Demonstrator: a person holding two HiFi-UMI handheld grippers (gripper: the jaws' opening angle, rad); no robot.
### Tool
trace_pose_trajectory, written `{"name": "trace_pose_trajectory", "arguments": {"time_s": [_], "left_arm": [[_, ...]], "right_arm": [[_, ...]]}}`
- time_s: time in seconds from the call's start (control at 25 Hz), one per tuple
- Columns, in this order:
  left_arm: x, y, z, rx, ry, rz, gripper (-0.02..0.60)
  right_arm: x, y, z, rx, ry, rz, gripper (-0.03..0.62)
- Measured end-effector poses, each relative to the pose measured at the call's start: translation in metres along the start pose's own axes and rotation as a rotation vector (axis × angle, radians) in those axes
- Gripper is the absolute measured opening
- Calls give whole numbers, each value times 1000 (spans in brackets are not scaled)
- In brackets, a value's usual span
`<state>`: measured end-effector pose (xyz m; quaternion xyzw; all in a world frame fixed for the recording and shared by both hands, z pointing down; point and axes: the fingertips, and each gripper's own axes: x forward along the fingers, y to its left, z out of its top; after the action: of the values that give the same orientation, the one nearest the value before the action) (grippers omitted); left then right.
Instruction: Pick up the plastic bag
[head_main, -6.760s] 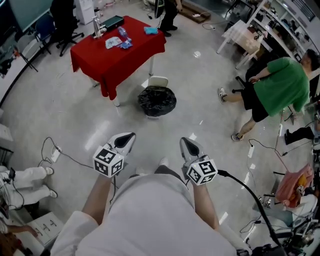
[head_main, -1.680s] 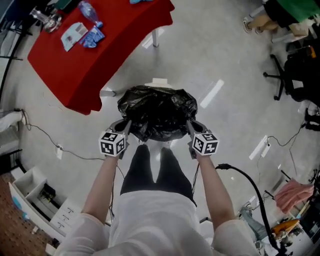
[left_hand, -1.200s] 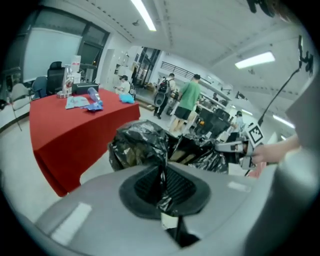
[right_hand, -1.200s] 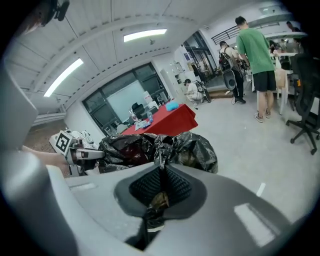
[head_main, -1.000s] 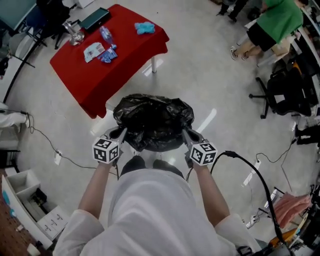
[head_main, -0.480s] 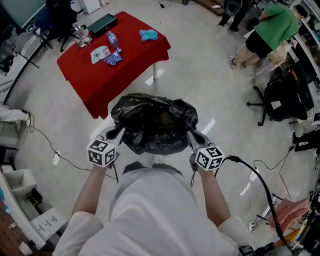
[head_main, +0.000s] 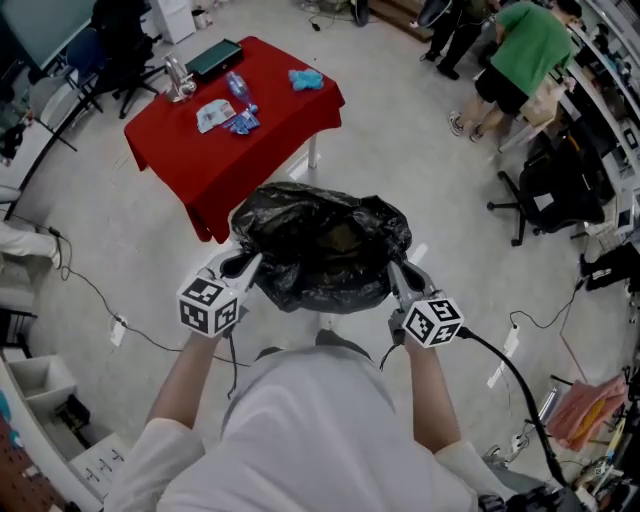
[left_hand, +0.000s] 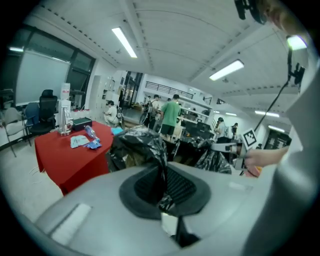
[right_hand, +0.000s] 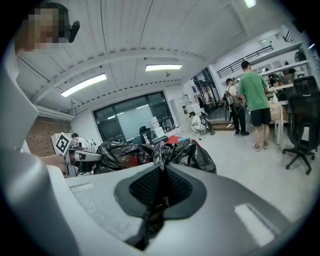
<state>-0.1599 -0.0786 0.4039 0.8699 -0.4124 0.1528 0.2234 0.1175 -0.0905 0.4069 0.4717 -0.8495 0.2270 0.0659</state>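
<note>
- With the left gripper (head_main: 243, 265), pinching the near-left rim of the plastic bag (head_main: 322, 245) in the head view; with the right gripper (head_main: 397, 270), pinching the near-right rim. Black and crumpled, slung between the two with its mouth sagging open, hanging in front of the body and just this side of the red table (head_main: 235, 130).
- Against the opening seconds: no longer lying alone on the floor (head_main: 150, 240) beside the table, with both grippers empty at the waist. Now caught on both sides and brought up as the body straightens; from above, overlapping the table's near corner.
- Over the last second, no change in either grip: same two pinches, same spread of the mouth.
- Over to the left gripper view: jaws pressed together on a thin twist of black film, running up from between the ribbed pads into the bulk of the bag. Drawn taut, not slack. Across the bag, a glimpse of the right gripper, also at the rim.
- Over to the right gripper view: same story, jaws closed down narrow on a fold of black plastic, with a tail of it trailing out below the pads. Just beyond, the bulging bag, and the left gripper on its far side.
- For the task: as good as picked up by the look of it, apparently clear of the floor and borne on two small pinches. Worth watching: thin film stretching or sliding out under an uneven load. Contents too dark to make out.
</note>
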Motion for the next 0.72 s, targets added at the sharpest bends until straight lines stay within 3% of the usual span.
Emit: {"name": "trace_pose_trajectory", "arguments": {"time_s": [0.44,0.72], "left_arm": [[-61,-20,3,95,-83,-55,6],[-71,-42,-8,120,-88,-55,6]], "right_arm": [[-46,72,-6,-70,-92,-63,3],[-74,83,-17,-79,-103,-63,3]]}}
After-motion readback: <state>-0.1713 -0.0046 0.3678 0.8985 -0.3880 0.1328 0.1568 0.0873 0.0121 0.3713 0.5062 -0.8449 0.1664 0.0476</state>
